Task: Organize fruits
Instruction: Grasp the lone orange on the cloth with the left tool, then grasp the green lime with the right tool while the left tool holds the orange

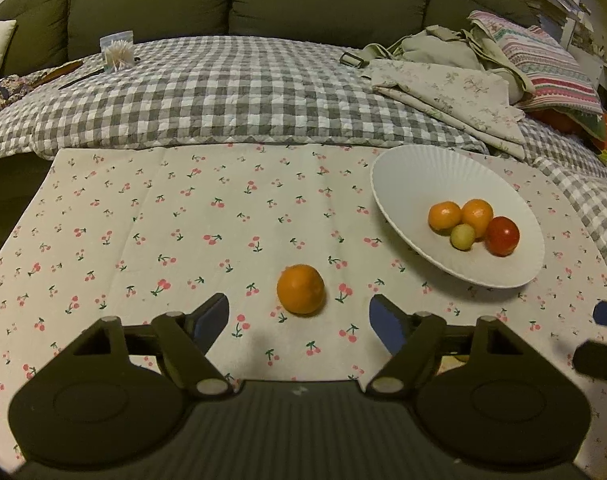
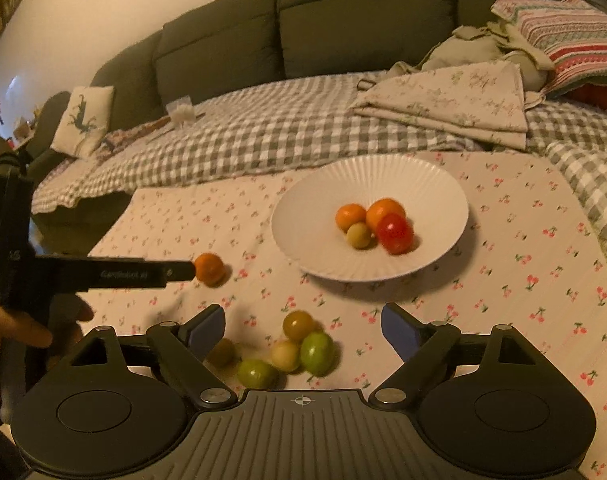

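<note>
- Left wrist view: my left gripper stood wide open, nothing between its blue pads. A loose orange lay on the cherry-print cloth just ahead, centred in the gap, not touched.
- At about 2 o'clock from that orange sat the white plate, holding four fruits: two small oranges, a pale green one and a red one, clustered and touching.
- Right wrist view: my right gripper was also spread wide and empty. Five greenish fruits lay in a loose cluster on the cloth between and just below its fingers.
- The plate sat at 12 o'clock from the right gripper; the loose orange lay at 10 o'clock, at the tip of the left gripper's finger.
- Progress, my judgement: four fruits plated, six still on the cloth, so under halfway. Next grab looked like the orange for the left.
</note>
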`<state>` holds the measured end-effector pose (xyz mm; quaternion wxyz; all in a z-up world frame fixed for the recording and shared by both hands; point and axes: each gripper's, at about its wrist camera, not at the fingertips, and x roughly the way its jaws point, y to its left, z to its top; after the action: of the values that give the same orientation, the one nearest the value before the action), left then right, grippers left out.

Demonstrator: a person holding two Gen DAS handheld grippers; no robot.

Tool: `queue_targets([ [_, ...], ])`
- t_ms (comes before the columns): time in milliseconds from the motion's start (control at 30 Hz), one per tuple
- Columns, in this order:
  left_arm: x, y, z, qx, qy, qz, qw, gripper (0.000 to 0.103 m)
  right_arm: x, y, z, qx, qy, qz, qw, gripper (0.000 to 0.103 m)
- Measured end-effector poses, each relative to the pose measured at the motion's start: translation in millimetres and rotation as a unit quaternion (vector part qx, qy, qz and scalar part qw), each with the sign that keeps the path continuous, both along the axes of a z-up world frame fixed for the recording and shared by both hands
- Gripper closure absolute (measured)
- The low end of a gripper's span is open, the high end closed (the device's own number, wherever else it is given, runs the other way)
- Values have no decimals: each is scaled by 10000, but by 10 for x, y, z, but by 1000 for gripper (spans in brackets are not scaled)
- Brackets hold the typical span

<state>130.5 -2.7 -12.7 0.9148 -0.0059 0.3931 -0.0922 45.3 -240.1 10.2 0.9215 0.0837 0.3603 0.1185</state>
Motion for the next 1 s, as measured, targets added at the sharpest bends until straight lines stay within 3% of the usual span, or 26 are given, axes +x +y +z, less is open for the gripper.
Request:
queue_targets([
  [200,125,-13,-105,-59,62,50,10000,26,7,39,-50,-37,79,45,10000,16],
  [500,292,-83,-295,152,41,79,9998,27,43,26,-101,-81,173,14,9998,16],
  [600,322,-116,-348,236,7,28,9997,33,53,23,-123,-96,196,2,9998,16],
  [700,353,-129,-397,278,47,-18,9996,47,62,20,-135,-116,212,-18,9997,16],
  [767,369,-138,-430,284,126,-91,9995,62,73,15,-144,-126,227,-34,9997,16],
  [867,368,-144,-433,274,90,-152,9995,70,89,20,-171,-150,252,-36,9996,16],
  [1000,359,-130,-406,274,62,-64,9996,71,107,89,-258,-203,353,175,9990,19],
])
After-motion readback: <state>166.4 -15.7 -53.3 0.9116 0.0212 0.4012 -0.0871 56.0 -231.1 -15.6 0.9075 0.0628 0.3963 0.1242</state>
